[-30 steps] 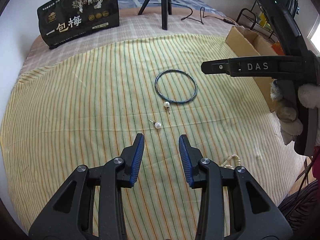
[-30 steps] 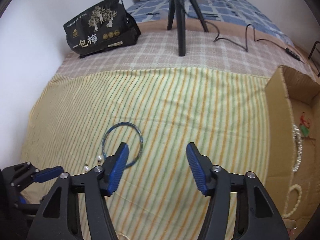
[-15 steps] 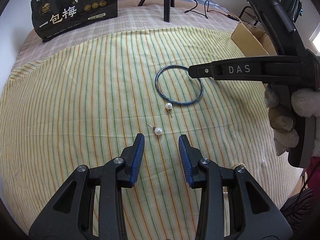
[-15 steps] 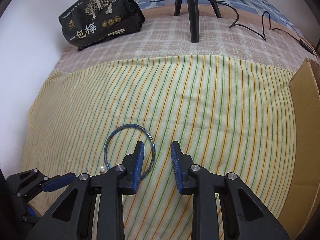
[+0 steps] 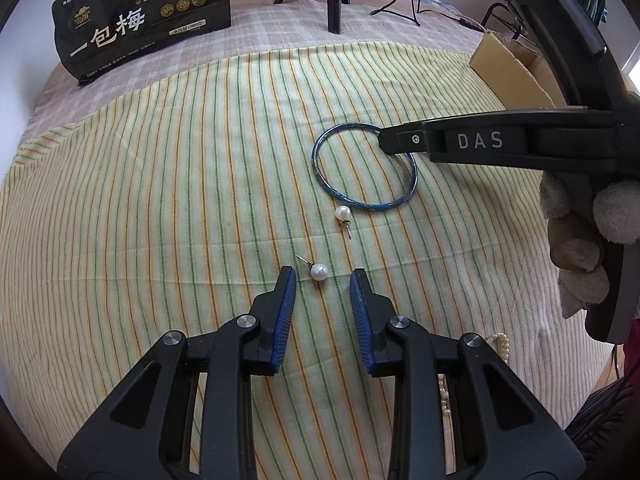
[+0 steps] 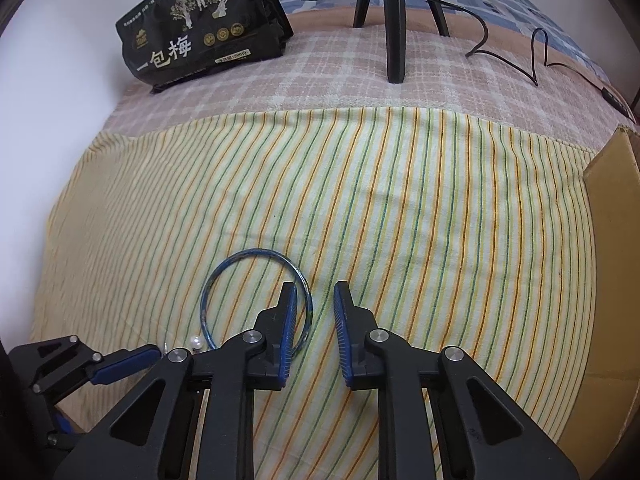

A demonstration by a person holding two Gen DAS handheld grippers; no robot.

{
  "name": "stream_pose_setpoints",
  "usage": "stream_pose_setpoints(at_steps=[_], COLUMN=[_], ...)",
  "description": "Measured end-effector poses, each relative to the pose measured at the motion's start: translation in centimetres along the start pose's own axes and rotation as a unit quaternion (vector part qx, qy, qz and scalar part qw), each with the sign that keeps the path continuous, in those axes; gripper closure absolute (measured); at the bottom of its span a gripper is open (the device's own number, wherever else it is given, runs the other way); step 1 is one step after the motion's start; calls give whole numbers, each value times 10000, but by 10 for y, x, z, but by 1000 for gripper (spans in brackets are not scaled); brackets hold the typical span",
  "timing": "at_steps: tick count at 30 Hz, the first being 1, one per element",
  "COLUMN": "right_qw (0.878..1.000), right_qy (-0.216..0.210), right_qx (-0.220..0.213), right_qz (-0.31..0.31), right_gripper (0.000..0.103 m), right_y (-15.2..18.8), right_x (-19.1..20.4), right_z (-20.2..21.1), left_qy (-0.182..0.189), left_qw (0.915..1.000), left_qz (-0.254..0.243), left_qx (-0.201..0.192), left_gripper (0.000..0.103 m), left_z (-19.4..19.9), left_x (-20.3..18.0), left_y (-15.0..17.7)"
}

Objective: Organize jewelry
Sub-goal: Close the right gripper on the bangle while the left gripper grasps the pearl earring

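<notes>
Yellow striped cloth [image 5: 160, 208] covers the bed, over a pink checked blanket [image 6: 320, 76]. One cardboard box [image 5: 508, 76] sits at its right edge. One black snack bag [image 5: 140, 20] reads "一包梅"; one black tripod [image 6: 394, 20] stands beside it. The right gripper [image 6: 315, 296], marked "DAS", is open with a narrow gap, straddling the rim of the one blue bangle [image 5: 362, 168]. The left gripper [image 5: 322, 280] is open just short of the nearer of two pearl stud earrings [image 5: 319, 271]; the other [image 5: 343, 214] touches the bangle. A pearl strand [image 5: 500, 340] is partly hidden.
</notes>
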State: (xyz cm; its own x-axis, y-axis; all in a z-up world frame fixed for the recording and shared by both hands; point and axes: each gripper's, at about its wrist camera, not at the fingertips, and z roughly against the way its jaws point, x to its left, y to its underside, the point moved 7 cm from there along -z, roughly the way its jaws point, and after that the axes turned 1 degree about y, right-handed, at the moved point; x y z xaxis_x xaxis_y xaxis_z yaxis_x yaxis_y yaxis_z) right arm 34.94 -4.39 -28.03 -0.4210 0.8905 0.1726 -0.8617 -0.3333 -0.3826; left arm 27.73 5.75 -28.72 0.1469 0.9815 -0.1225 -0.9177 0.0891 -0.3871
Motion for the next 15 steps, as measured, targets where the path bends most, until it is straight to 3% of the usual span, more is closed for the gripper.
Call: stream_pose_setpoints(at_steps=[7,15], right_qw=[9996,9998], right_qy=[205,93], right_qx=[-31,-104], right_qz=[194,108], right_gripper=[98,100], right_y=[0,1], right_x=[4,3], right_z=[0,7], left_qy=[-134,-228], left_qw=[9995,9992], left_qz=[-276,-316], left_qx=[-48,-89], left_gripper=[93,96], left_z=[-3,1], left_x=[-7,-8], left_y=[0,3])
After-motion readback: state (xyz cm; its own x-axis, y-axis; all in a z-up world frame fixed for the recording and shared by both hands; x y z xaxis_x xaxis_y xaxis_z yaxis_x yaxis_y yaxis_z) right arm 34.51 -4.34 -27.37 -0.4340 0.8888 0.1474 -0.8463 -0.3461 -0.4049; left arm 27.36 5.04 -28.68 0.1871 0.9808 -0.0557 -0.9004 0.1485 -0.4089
